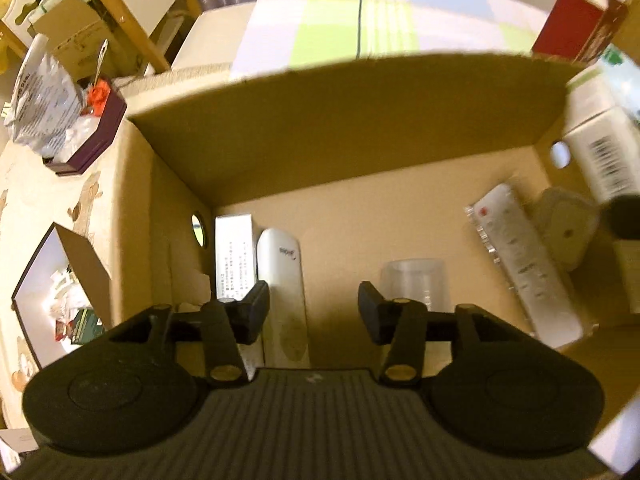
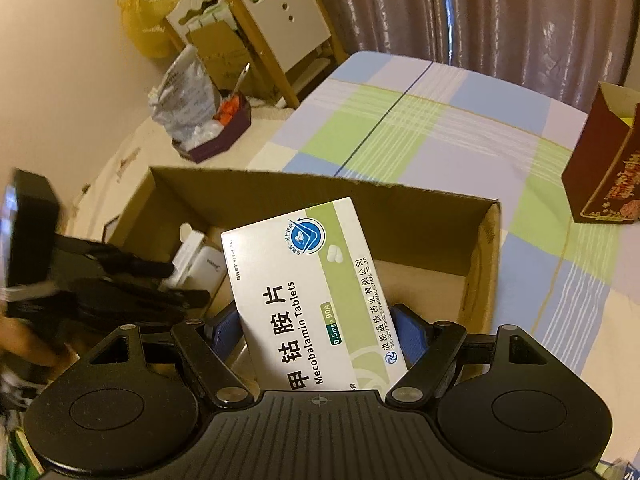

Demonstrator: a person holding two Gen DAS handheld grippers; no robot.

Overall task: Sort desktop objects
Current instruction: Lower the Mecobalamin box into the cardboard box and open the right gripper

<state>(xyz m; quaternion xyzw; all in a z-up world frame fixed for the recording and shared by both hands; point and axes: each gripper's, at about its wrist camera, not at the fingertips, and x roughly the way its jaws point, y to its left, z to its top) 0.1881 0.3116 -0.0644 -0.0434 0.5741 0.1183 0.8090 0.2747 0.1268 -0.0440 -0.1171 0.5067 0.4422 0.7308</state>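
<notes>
The right tongs (image 2: 316, 332) are clamped on a Mecobalamin tablet box (image 2: 304, 280), held upright over the cardboard box (image 2: 480, 248) ahead, likely for dropping in. The left tongs (image 1: 314, 306) stand apart and empty above a white bottle (image 1: 286, 300) lying inside, probably just set down

Checked bedspread (image 2: 440, 128), cardboard box (image 2: 320, 188), dark red box (image 2: 600, 184), purple tray (image 2: 216, 140)
</notes>
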